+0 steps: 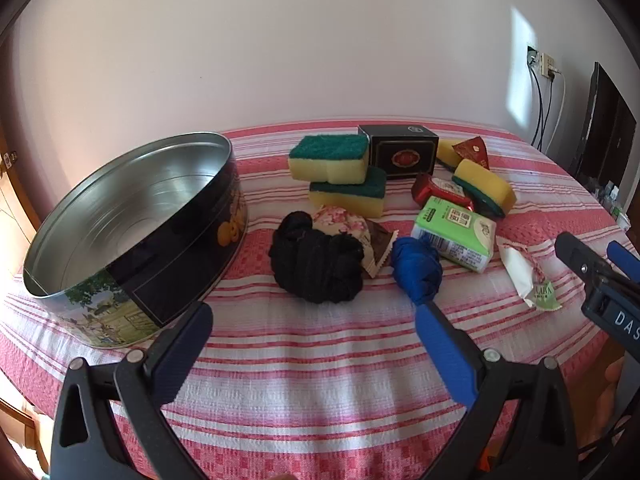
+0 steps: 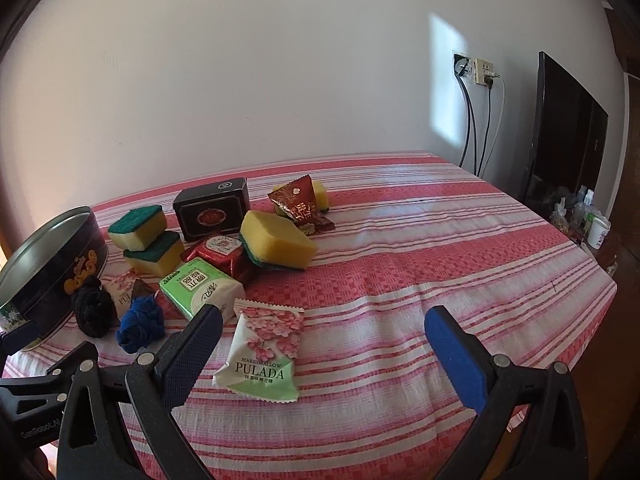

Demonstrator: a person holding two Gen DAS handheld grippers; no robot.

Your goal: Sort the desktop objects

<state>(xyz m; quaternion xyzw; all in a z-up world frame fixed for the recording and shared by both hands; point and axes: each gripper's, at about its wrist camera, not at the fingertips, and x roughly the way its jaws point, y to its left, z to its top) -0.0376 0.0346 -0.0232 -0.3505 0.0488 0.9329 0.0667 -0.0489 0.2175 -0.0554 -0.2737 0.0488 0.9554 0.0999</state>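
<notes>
Tin [image 1: 132, 236] at nine o'clock, empty; black bundle [image 1: 316, 264] and blue bundle [image 1: 416, 268] at centre look soft, best pinched mid-bulk; sponges [image 1: 330, 158] at twelve squash; packet [image 2: 264, 354], reading "MARSHMALLOW PULADA", looks light and crinkly; left gripper [image 1: 314, 334] and right gripper [image 2: 324, 340] both gape wide, holding nothing.

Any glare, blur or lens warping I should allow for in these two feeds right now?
Left wrist view: sharp, the tin interior shines with reflections, table edge bows from fisheye. Right wrist view: sharp, a sunlight patch on the wall, marshmallow packet text readable, dark corners.
</notes>
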